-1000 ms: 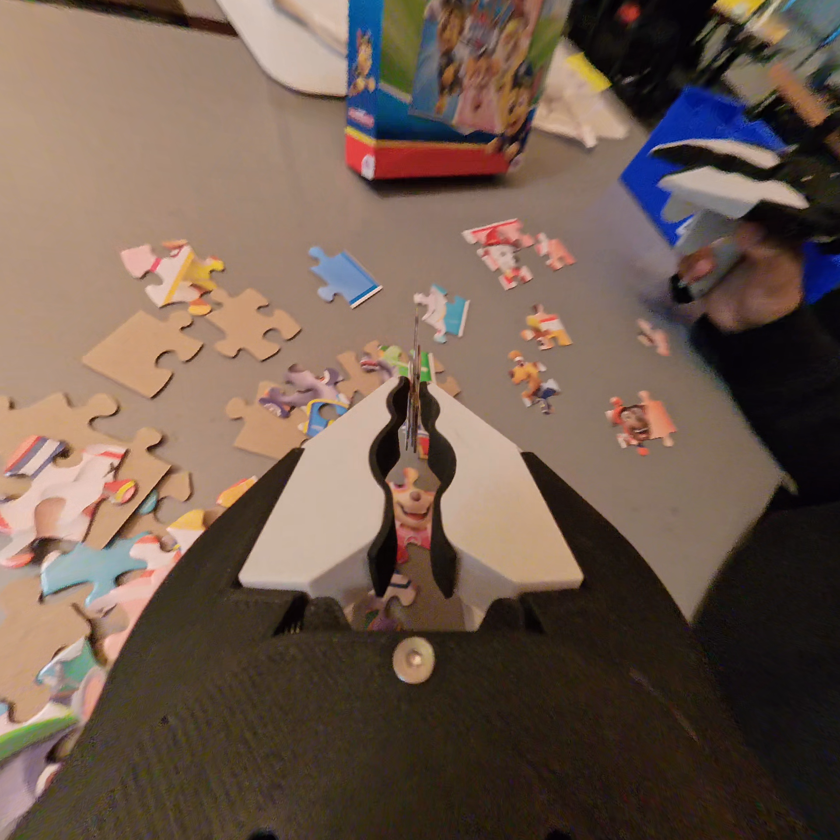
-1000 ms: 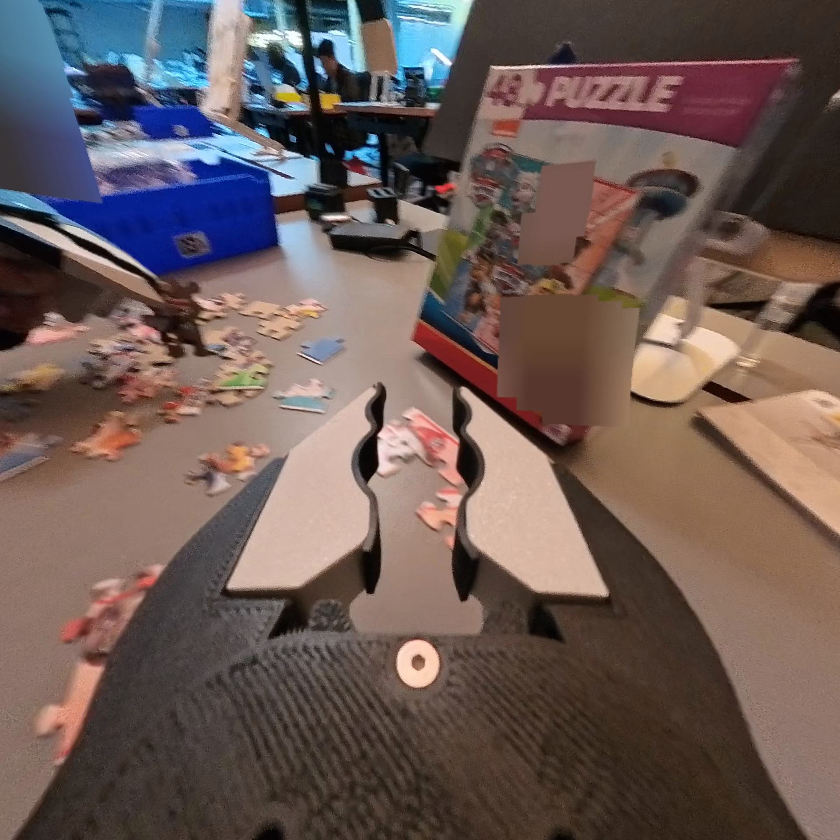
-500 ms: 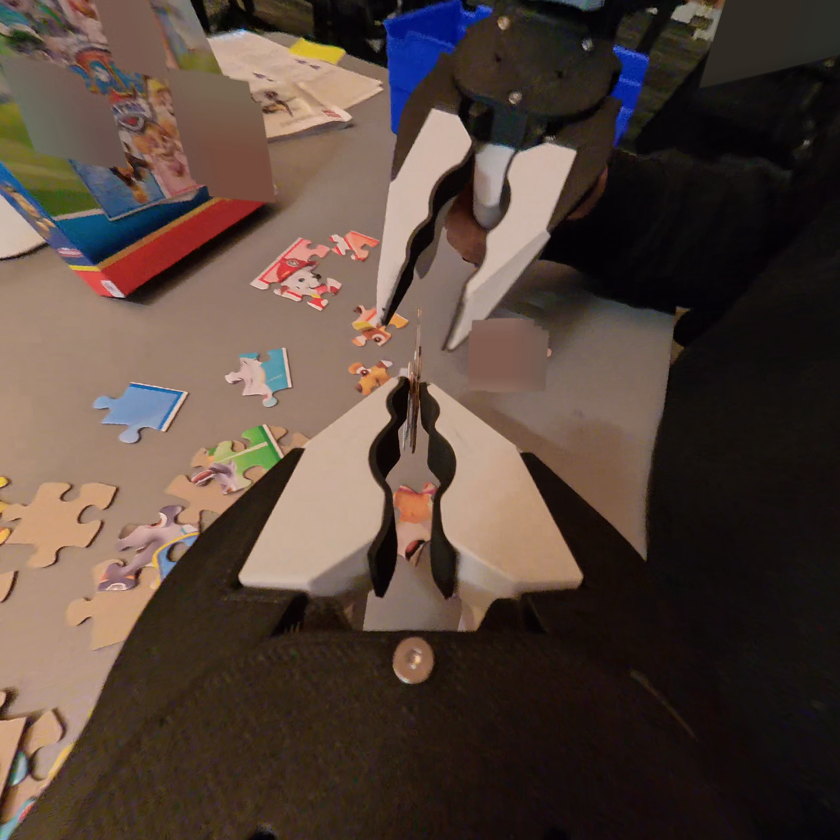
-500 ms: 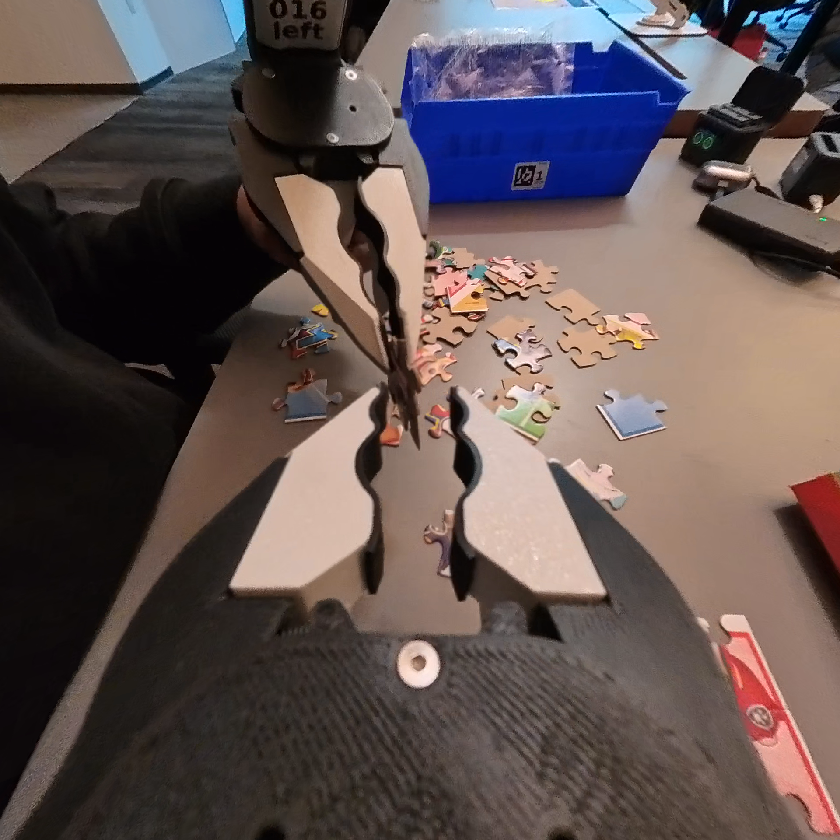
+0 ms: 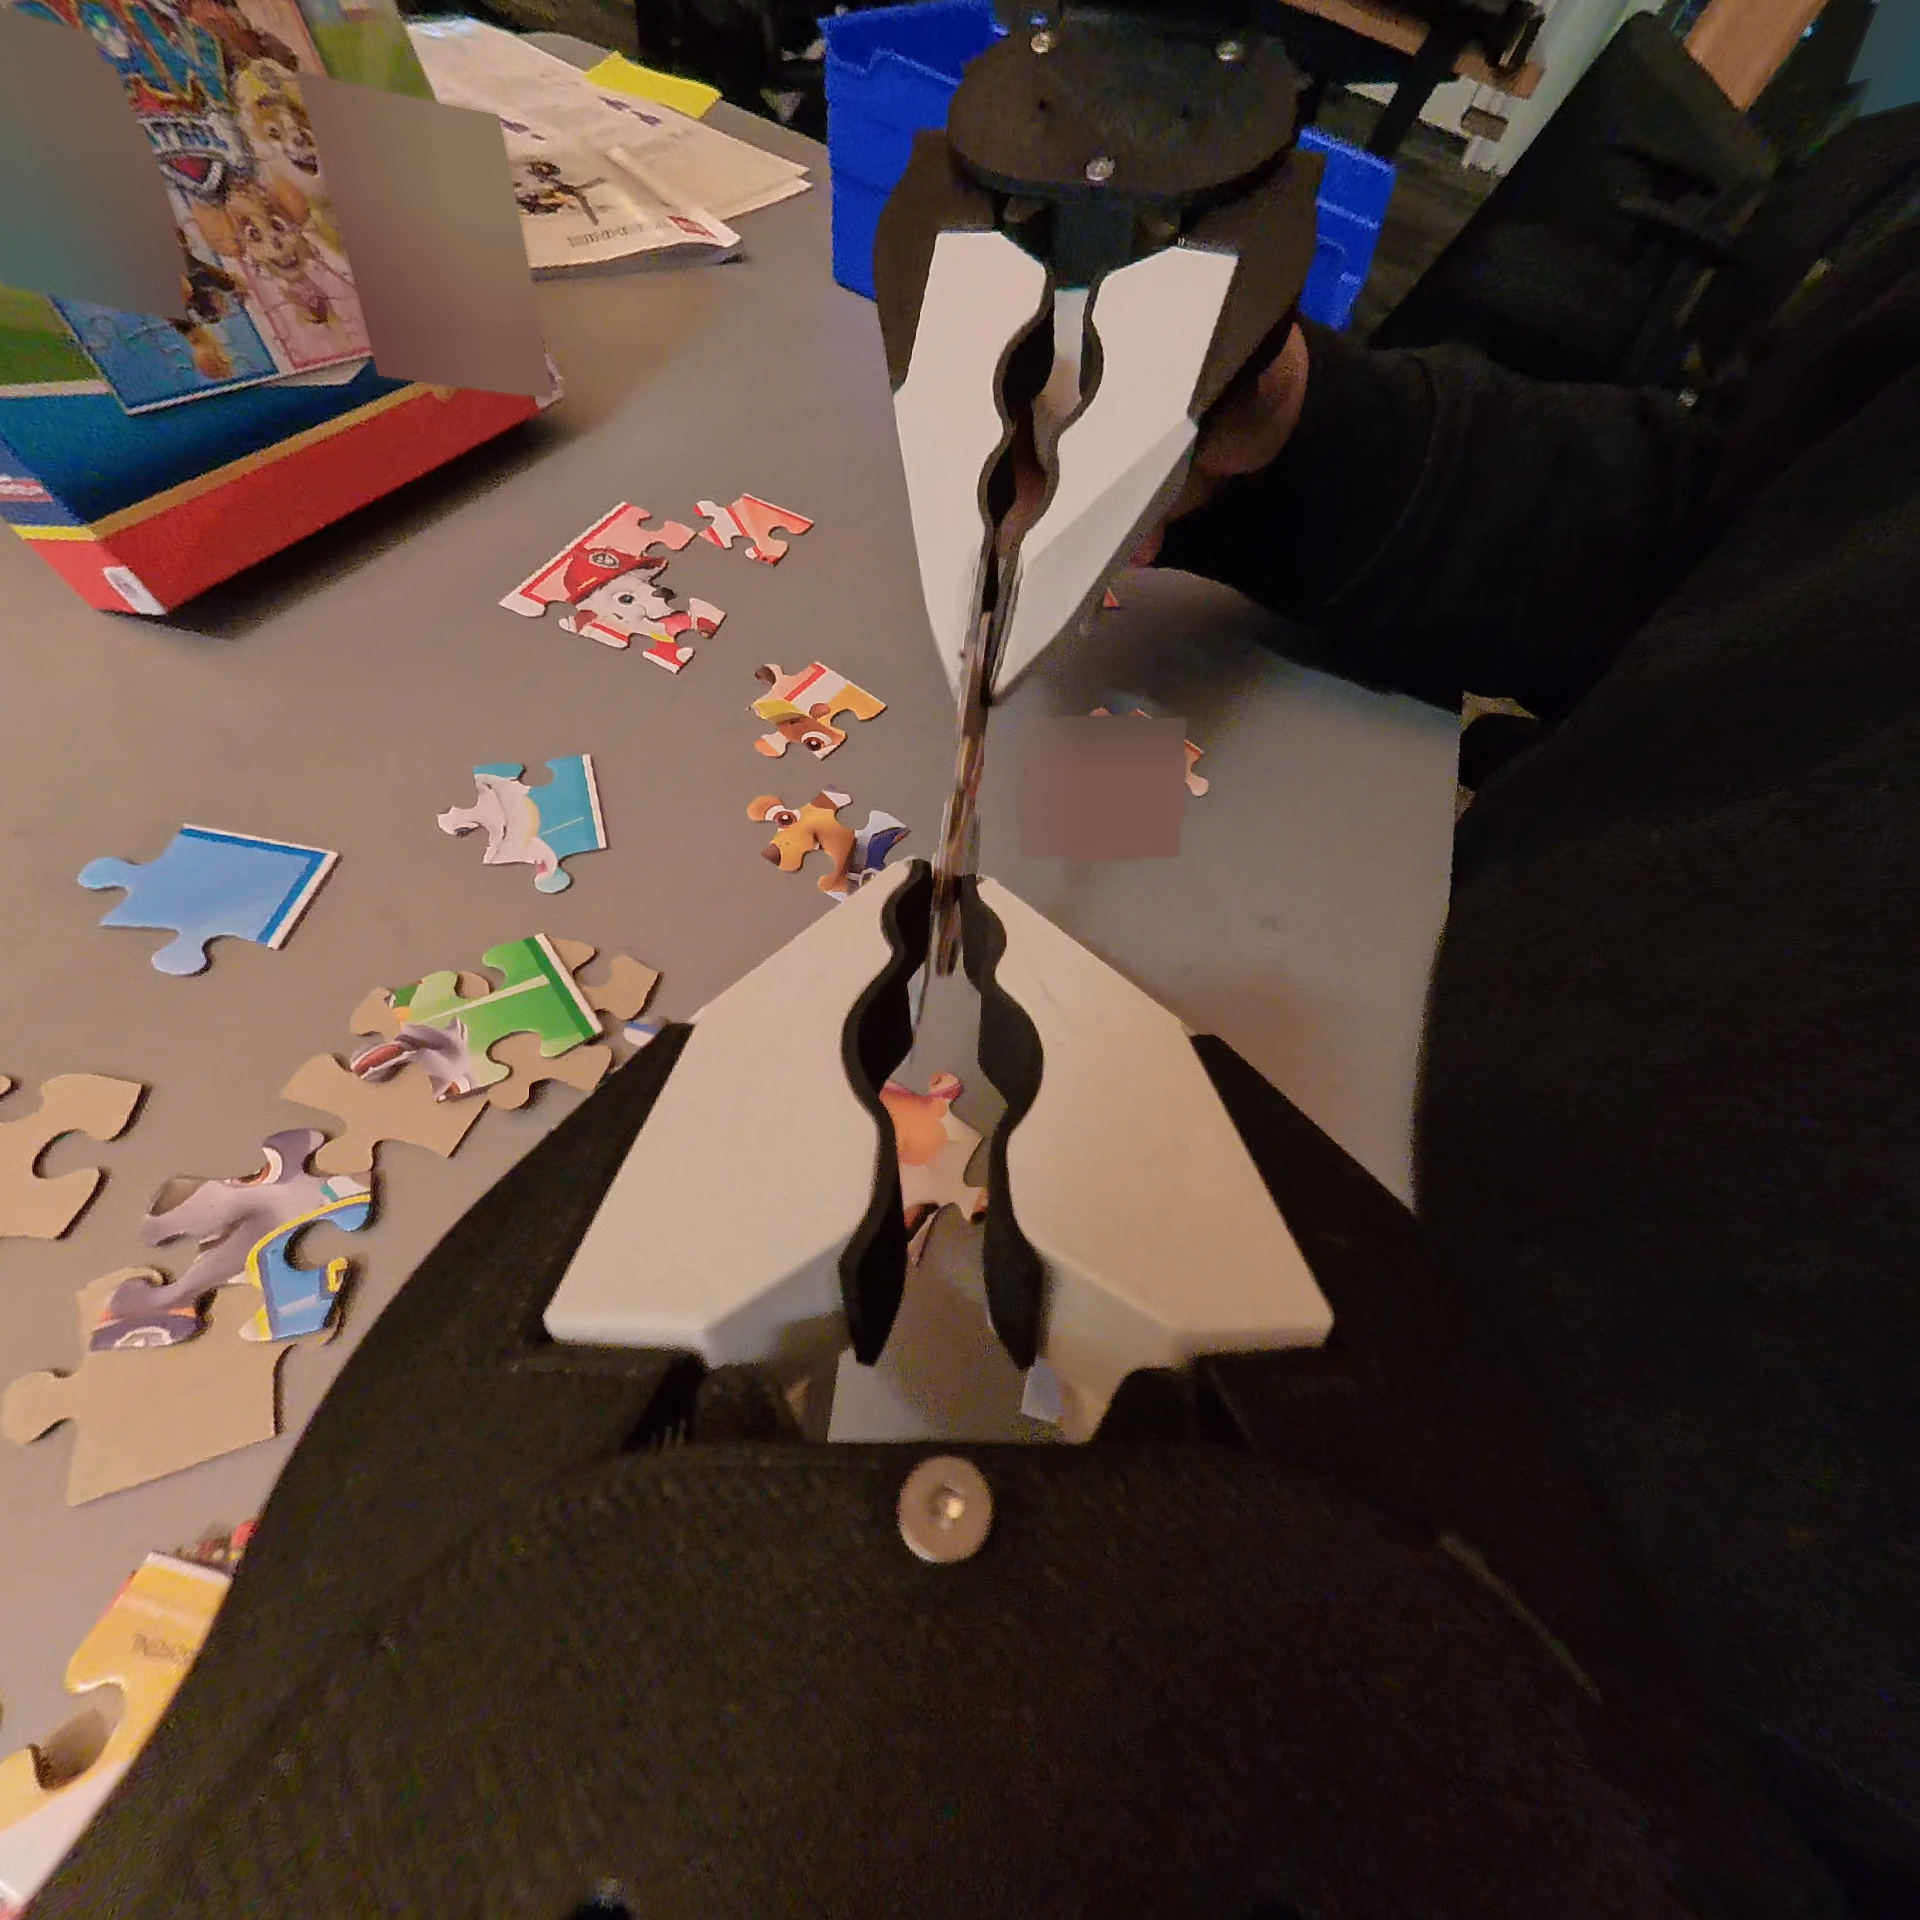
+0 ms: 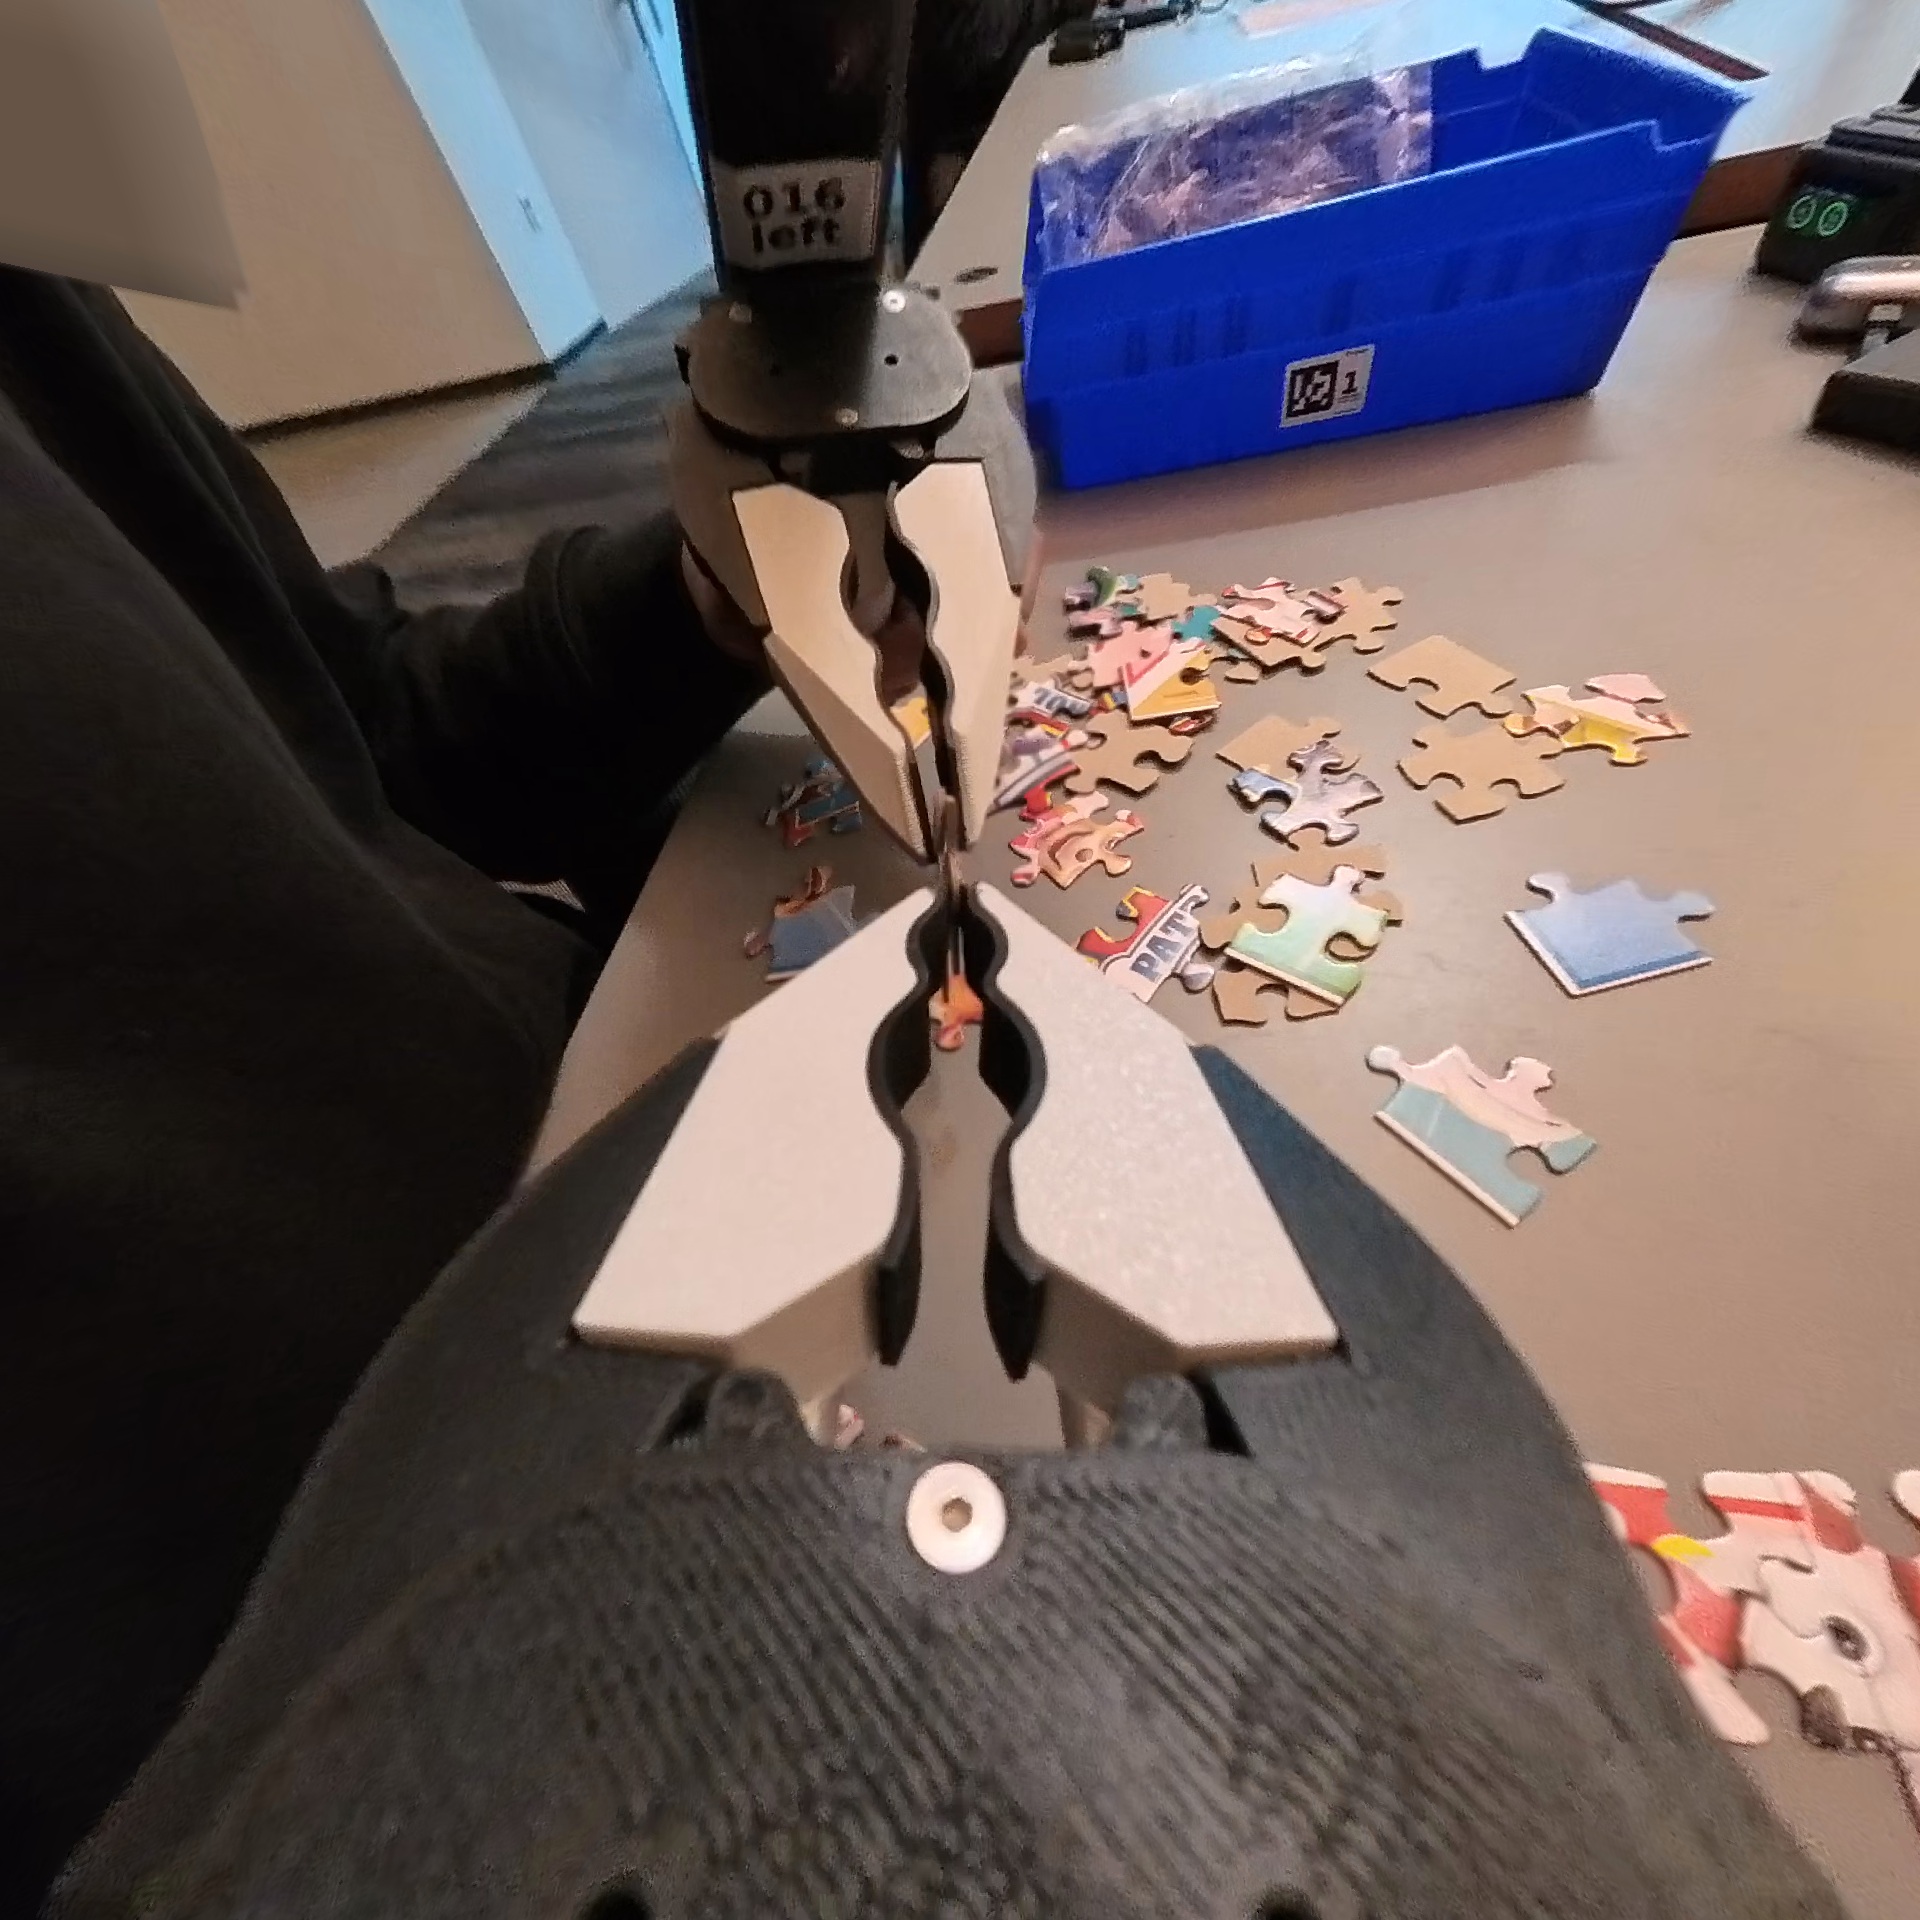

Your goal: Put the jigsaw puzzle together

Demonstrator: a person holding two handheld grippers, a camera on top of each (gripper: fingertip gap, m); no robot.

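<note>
Cardboard puzzle piece (image 5: 964, 790), pinched edge-on by both hand-held grippers (left (image 5: 943, 904), right (image 6: 948, 906)) at 12 o'clock, may bend or tear if either twists.

Grey table (image 5: 312, 707): loose jigsaw pieces lie left of the left tongs (image 5: 943, 883) and right of the right tongs (image 6: 951, 899). A brown-dog piece (image 5: 821, 836) lies just left of the left tongs' tips; a blue piece (image 5: 208, 894) lies well to their left. Several pieces lie cardboard side up (image 6: 1444, 675). A picture-printed puzzle box (image 5: 208, 457) stands ahead-left of the left tongs, with a printed leaflet (image 5: 623, 187) beyond it. A blue bin (image 6: 1351, 312) holding clear plastic sits ahead-right of the right tongs. Black devices (image 6: 1870, 384) are at the far right.
</note>
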